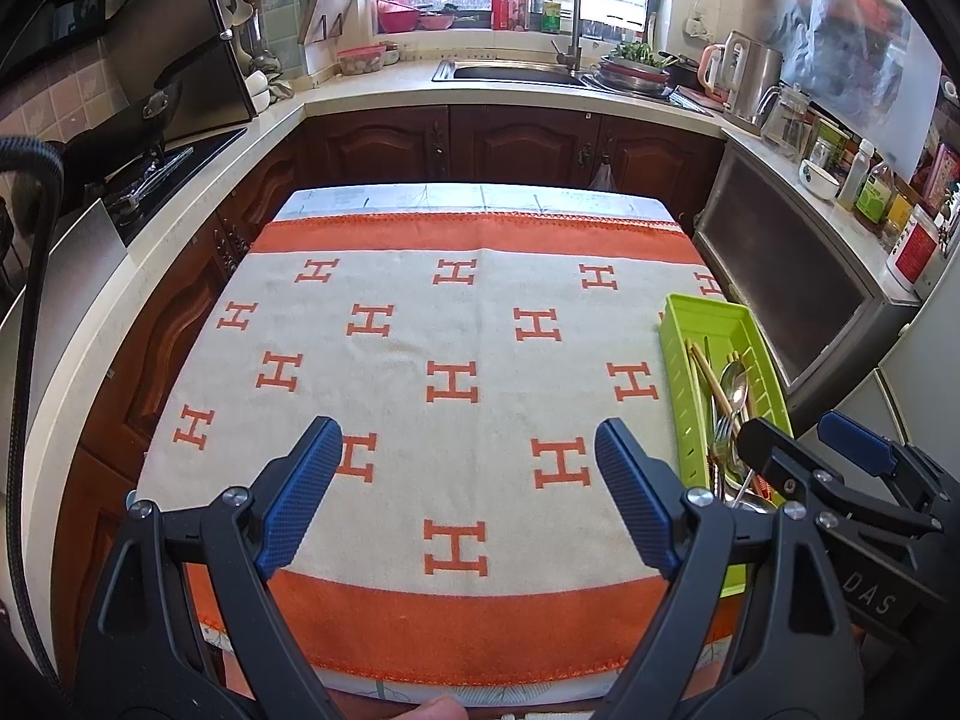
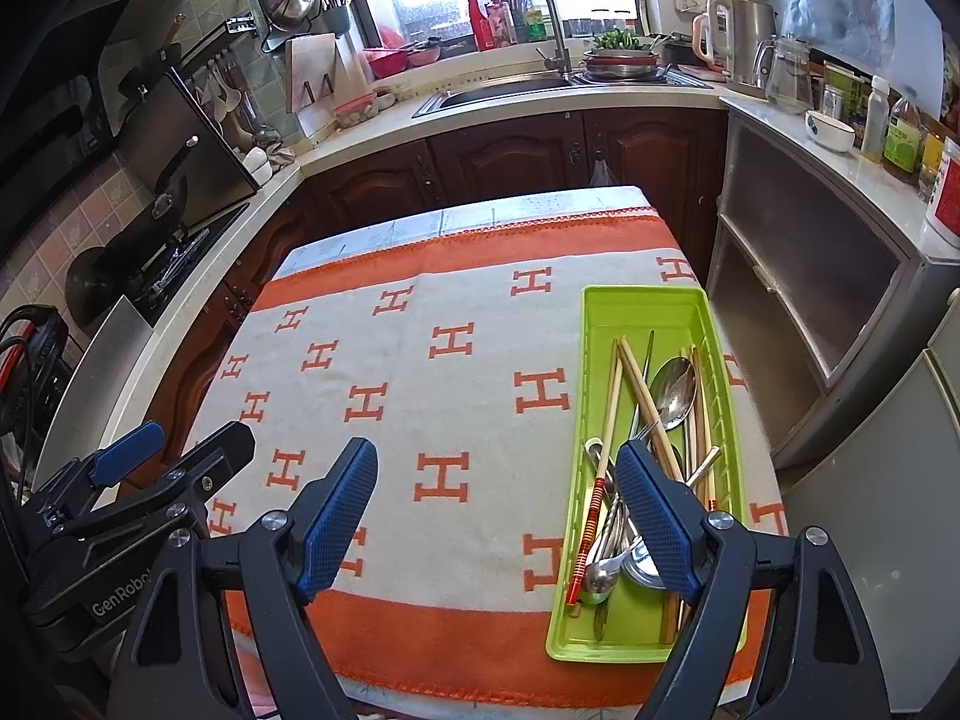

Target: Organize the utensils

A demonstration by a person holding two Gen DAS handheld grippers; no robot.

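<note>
Kitchen; table under orange-and-cream cloth point(image 1: 480, 324). Green tray point(image 2: 645, 306) of utensils at its right edge. Left gripper point(image 1: 468, 480), right gripper point(image 2: 498, 504): spread wide, empty.

Both cameras sat just behind their own fingers, tilted steeply down over the near edge of the bench point(image 1: 372, 684) and facing the window wall with the sink point(image 1: 510, 69). The left wrist view looked from the near left, catching the right hand-held gripper point(image 1: 798, 444) at its right edge. The right wrist view stood further right, nearly over the green tray point(image 2: 714, 360), with the left hand-held gripper point(image 2: 192, 447) at its left. Both shared the orange-patterned cloth point(image 2: 480, 312), tray and counters.
</note>
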